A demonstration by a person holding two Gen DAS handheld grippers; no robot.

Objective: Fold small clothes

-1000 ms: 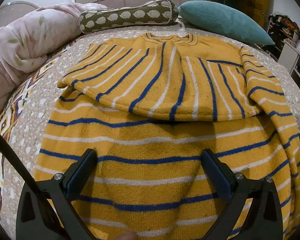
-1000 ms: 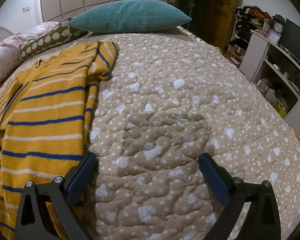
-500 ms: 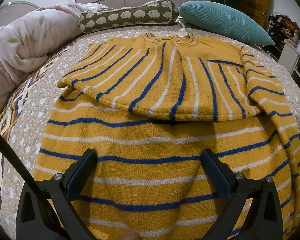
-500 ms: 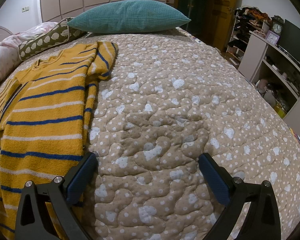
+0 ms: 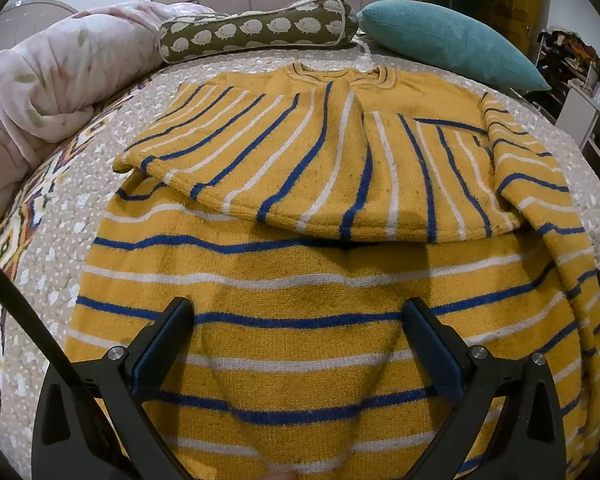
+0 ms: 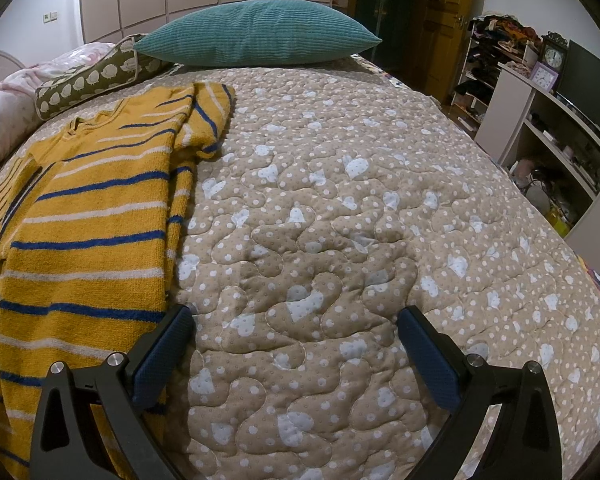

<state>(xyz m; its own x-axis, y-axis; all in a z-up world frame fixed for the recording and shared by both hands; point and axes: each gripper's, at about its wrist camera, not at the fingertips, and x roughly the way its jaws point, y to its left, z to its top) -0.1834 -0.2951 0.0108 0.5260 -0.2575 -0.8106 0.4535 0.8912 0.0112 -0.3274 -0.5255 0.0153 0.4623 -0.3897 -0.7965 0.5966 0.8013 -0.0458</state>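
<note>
A yellow knit sweater (image 5: 308,264) with blue and white stripes lies flat on the bed, collar at the far end. One sleeve (image 5: 300,168) is folded across its chest; the other sleeve (image 5: 540,184) lies along its right side. My left gripper (image 5: 298,336) is open and empty, over the sweater's lower body. My right gripper (image 6: 294,344) is open and empty over the bare quilt, just right of the sweater's edge (image 6: 100,240). Its left finger (image 6: 164,352) overlaps the sweater's right border.
The bed has a beige dotted quilt (image 6: 360,220). A teal pillow (image 6: 256,32), an olive hedgehog bolster (image 5: 256,28) and a pink duvet (image 5: 52,80) lie at the head and left. White shelves (image 6: 548,128) stand right of the bed.
The right gripper has shifted slightly right and forward, so the sweater sits a little further left in its view. The left gripper and the sweater have not visibly moved.
</note>
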